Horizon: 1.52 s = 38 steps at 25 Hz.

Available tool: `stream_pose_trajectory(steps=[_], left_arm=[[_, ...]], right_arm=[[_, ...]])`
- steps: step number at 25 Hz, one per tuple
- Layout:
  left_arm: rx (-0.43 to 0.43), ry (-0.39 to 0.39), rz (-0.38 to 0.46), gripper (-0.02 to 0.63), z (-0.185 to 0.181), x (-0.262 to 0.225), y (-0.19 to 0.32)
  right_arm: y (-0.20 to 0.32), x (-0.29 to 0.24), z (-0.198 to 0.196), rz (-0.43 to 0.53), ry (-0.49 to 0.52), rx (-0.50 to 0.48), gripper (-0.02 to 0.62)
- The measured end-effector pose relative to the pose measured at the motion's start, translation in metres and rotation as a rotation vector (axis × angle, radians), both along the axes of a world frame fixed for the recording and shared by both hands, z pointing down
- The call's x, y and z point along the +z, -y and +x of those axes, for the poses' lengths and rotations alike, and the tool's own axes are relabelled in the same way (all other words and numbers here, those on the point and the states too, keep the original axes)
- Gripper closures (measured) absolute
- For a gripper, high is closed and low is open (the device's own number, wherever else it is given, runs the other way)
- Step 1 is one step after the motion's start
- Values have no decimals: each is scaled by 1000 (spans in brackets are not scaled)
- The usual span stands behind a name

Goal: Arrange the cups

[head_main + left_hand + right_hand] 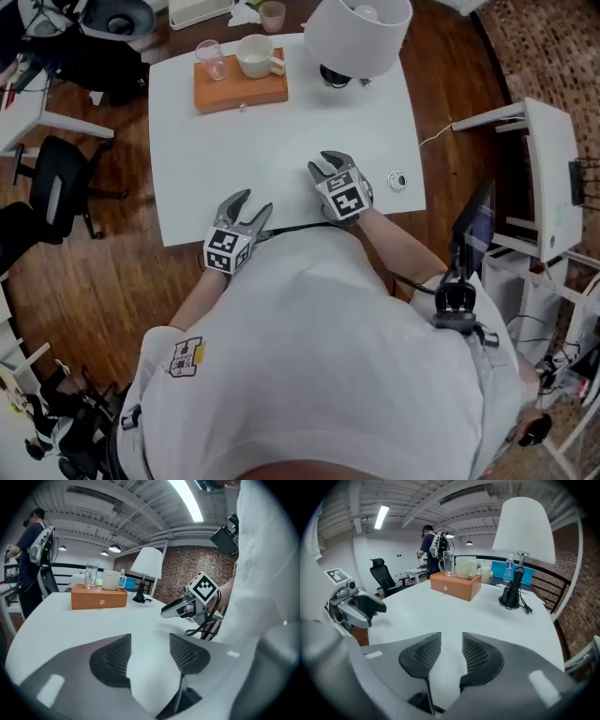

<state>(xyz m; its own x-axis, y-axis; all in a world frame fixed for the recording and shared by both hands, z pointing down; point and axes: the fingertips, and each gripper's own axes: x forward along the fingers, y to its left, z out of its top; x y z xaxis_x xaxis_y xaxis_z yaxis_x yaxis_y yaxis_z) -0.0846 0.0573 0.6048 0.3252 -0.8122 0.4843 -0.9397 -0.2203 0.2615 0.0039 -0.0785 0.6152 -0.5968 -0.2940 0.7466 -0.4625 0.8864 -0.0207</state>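
Observation:
A clear glass (211, 58) and a white mug (255, 56) stand on an orange box (241, 89) at the far left of the white table (281, 141). A pink cup (273, 15) stands beyond the table's far edge. My left gripper (251, 204) is at the near table edge, open and empty. My right gripper (328, 164) is over the near middle, jaws a narrow gap apart with nothing between them. In the left gripper view my left gripper (150, 641) faces the glass (92, 576) and mug (110, 580) from far off. My right gripper (451, 641) also faces the box (456, 584).
A lamp with a white shade (356, 33) stands at the table's far right, its cord trailing. A small round thing (397, 180) lies near the right edge. A black chair (56, 187) stands left of the table and a white shelf unit (544, 178) right. A person (433, 545) stands far behind.

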Motion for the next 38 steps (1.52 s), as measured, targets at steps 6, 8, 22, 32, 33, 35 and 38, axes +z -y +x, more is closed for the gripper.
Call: stream_pose_trajectory(steps=[6, 8, 22, 32, 33, 35, 38], left_arm=[[131, 39, -80, 348, 26, 19, -5], [168, 58, -101, 354, 32, 22, -5], [280, 135, -171, 354, 76, 27, 31], [200, 142, -154, 354, 110, 32, 56], [196, 140, -157, 355, 112, 33, 55], [187, 131, -155, 354, 114, 35, 55], [168, 119, -152, 354, 113, 36, 58]], right_arm=[[-28, 15, 43, -23, 12, 97, 595], [-32, 16, 48, -28, 30, 117, 595], [5, 10, 91, -49, 103, 164, 595], [32, 11, 123, -40, 123, 107, 595], [31, 12, 124, -43, 124, 102, 595], [32, 13, 124, -47, 124, 88, 595], [37, 12, 122, -46, 126, 73, 595]])
